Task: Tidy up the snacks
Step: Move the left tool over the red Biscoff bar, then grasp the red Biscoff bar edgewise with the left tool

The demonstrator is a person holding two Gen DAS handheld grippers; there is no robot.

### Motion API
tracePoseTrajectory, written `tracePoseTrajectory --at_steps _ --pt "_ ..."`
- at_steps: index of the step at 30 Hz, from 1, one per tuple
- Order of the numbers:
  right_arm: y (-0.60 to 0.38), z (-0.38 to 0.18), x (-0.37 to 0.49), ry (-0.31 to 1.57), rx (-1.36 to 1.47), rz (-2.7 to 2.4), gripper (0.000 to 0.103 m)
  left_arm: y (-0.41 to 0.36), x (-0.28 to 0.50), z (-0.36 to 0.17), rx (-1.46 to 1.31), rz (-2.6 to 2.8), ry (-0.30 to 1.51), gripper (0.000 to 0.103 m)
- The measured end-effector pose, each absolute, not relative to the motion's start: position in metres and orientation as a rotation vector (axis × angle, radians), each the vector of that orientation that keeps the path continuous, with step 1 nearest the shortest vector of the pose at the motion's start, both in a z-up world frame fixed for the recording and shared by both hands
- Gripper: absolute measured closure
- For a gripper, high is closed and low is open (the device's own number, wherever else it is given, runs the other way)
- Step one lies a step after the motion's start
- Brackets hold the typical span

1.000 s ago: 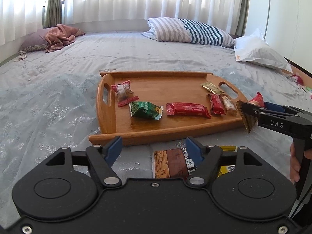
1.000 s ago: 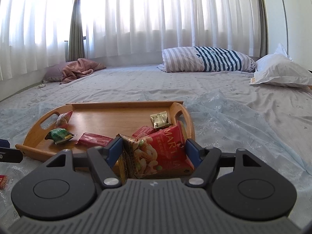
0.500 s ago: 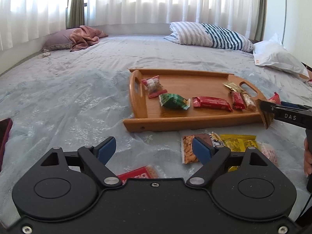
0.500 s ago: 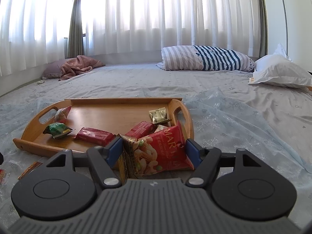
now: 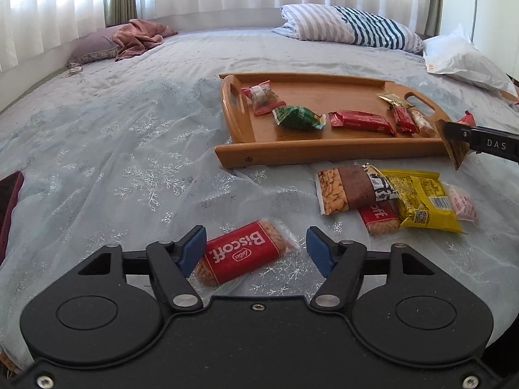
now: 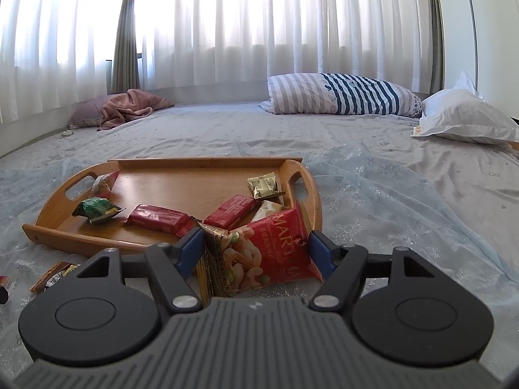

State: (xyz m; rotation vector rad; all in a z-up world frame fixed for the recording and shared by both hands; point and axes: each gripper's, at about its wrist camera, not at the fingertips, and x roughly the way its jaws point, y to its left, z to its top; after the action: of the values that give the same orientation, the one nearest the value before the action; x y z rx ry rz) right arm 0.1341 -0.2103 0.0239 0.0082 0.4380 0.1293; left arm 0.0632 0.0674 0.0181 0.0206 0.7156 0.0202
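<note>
left gripper (image 5: 256, 251) fingers just closing around biscoff pack (image 5: 241, 253), seemingly no contact, right gripper (image 6: 254, 253) clamping red nut bag (image 6: 272, 253) beside wooden tray (image 6: 78, 243)

Left tool (image 5: 256, 251) now closing around Biscoff packet (image 5: 241, 256)

Location: a bedroom in a home. The work surface is a wide bed (image 6: 292, 136) under a pale blue snowflake-print cover. At the far side lie a striped pillow (image 6: 343, 99), a white pillow (image 6: 460, 120) to the right and a pink blanket (image 6: 129, 107) to the left. Sheer white curtains (image 6: 259, 26) cover the far window.
</note>
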Motion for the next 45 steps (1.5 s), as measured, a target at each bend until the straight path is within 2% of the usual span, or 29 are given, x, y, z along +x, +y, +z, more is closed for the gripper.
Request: tracePoseTrajectory --at_steps 3,5,7,10,11,12,21,25,29,32,34,35,36,39,45 --pt "-0.209 0.024 0.133 0.436 0.008 0.131 0.03 0.069 0.058 0.019 0.04 0.022 0.696 0.021" --pt "-0.208 0.024 0.133 0.437 0.008 0.134 0.03 0.071 0.06 0.017 0.047 0.031 0.702 0.022" --pt "-0.207 0.024 0.132 0.438 0.009 0.137 0.03 0.074 0.064 0.014 0.032 0.021 0.725 0.031" --pt "-0.206 0.024 0.131 0.437 0.008 0.141 0.03 0.075 0.065 0.012 0.018 -0.005 0.733 0.036" --pt "-0.205 0.024 0.13 0.438 0.007 0.143 0.03 0.074 0.065 0.012 0.023 -0.013 0.734 0.045" --pt "-0.205 0.024 0.13 0.437 0.007 0.144 0.03 0.074 0.065 0.012 0.021 -0.025 0.739 0.062" --pt "-0.204 0.024 0.13 0.442 0.013 0.152 0.03 0.073 0.067 0.017 -0.007 -0.047 0.747 0.08" --pt "-0.202 0.023 0.13 0.443 0.01 0.155 0.03 0.073 0.069 0.018 -0.009 -0.054 0.74 0.081" --pt "-0.201 0.023 0.131 0.446 0.01 0.156 0.03 0.078 0.078 0.011 -0.057 -0.055 0.757 0.065" --pt "-0.201 0.023 0.13 0.446 0.007 0.157 0.03 0.077 0.08 0.008 -0.065 -0.05 0.751 0.065" --pt "-0.2 0.023 0.13 0.447 0.003 0.158 0.03 0.075 0.079 0.01 -0.057 -0.045 0.747 0.073" --pt "-0.2 0.023 0.13 0.447 0.003 0.158 0.03 0.074 0.079 0.012 -0.049 -0.043 0.743 0.085" --pt "-0.2 0.023 0.13 0.447 0.005 0.159 0.03 0.073 0.078 0.013 -0.04 -0.047 0.742 0.089" --pt "-0.2 0.023 0.13 0.446 0.004 0.161 0.03 0.071 0.077 0.018 -0.05 -0.072 0.742 0.095" --pt "-0.198 0.023 0.129 0.444 0.003 0.163 0.03 0.065 0.073 0.028 -0.035 -0.084 0.714 0.097"
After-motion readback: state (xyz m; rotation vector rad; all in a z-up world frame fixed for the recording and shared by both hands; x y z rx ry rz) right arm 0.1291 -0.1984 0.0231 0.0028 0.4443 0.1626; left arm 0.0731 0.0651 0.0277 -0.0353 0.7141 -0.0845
